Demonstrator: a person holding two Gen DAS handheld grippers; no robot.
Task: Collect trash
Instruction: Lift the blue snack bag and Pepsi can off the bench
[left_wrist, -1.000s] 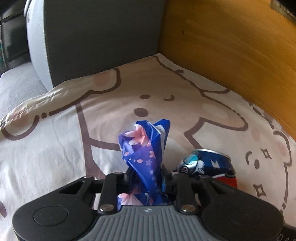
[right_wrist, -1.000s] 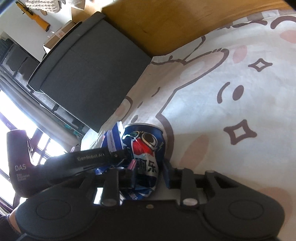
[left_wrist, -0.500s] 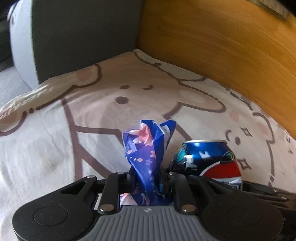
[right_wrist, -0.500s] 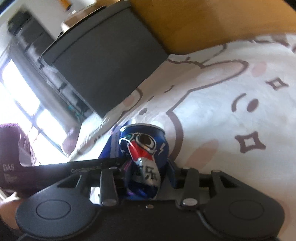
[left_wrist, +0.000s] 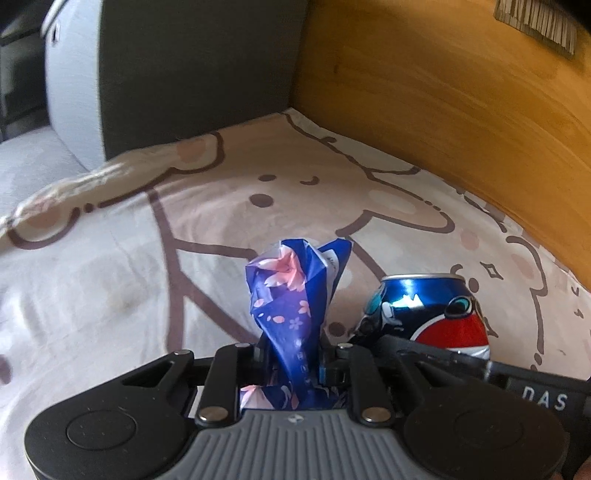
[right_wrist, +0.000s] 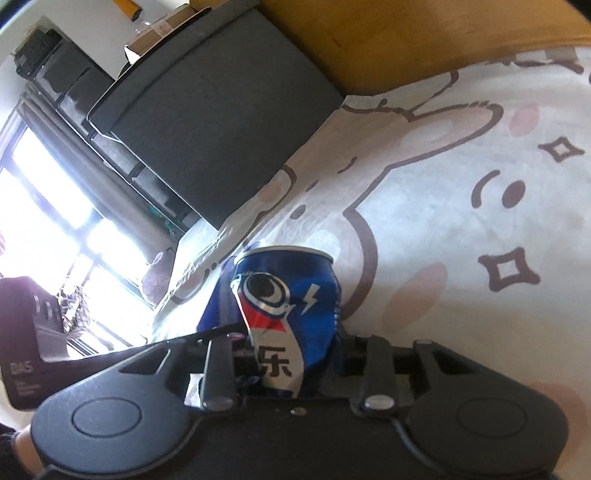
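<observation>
My left gripper (left_wrist: 293, 363) is shut on a crumpled blue wrapper with pink flowers (left_wrist: 291, 295), which sticks up between the fingers above the bed sheet (left_wrist: 129, 277). My right gripper (right_wrist: 288, 354) is shut on a dented blue Pepsi can (right_wrist: 284, 306), held upright above the sheet (right_wrist: 461, 229). The can (left_wrist: 424, 314) also shows in the left wrist view, just right of the wrapper, with the right gripper's black body (left_wrist: 480, 373) below it.
The cream sheet has a brown cartoon print. A wooden headboard (left_wrist: 461, 92) runs along the right and back. A dark grey cabinet (left_wrist: 184, 66) stands at the bed's far corner. A bright window (right_wrist: 44, 206) is at the left in the right wrist view.
Both grippers have risen from the sheet with their loads. The can now stands more upright and higher beside the wrapper, and the views have tilted toward the headboard.
</observation>
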